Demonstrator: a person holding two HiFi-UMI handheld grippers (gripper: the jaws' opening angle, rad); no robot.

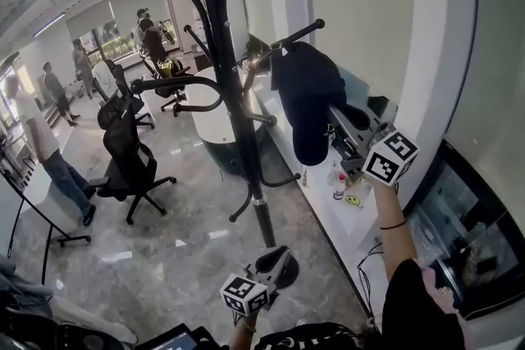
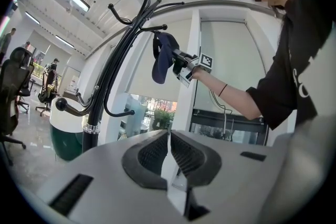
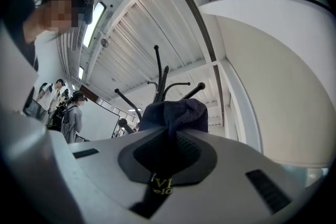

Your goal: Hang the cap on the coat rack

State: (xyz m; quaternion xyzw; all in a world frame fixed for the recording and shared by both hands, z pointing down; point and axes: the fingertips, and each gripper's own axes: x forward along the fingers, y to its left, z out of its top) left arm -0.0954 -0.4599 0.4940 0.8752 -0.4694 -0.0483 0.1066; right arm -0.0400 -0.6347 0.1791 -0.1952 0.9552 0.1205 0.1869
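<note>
The black coat rack [image 1: 239,94] stands in the middle of the head view, its curved hook arms spreading at several heights. A dark navy cap [image 1: 305,98] hangs just under the upper right hook arm [image 1: 299,34]; whether it rests on that arm I cannot tell. My right gripper [image 1: 343,127] is raised and shut on the cap's lower edge. In the right gripper view the cap [image 3: 176,115] bulges out of the closed jaws of the right gripper [image 3: 169,147], with the hook tips [image 3: 160,78] behind it. My left gripper [image 1: 277,265] hangs low by the rack's base, shut and empty [image 2: 168,155].
Black office chairs [image 1: 127,156] stand on the glossy floor to the left, with several people [image 1: 45,143] beyond. A white ledge with small bottles [image 1: 340,188] runs along the wall right of the rack. A dark glass panel [image 1: 467,234] is at lower right.
</note>
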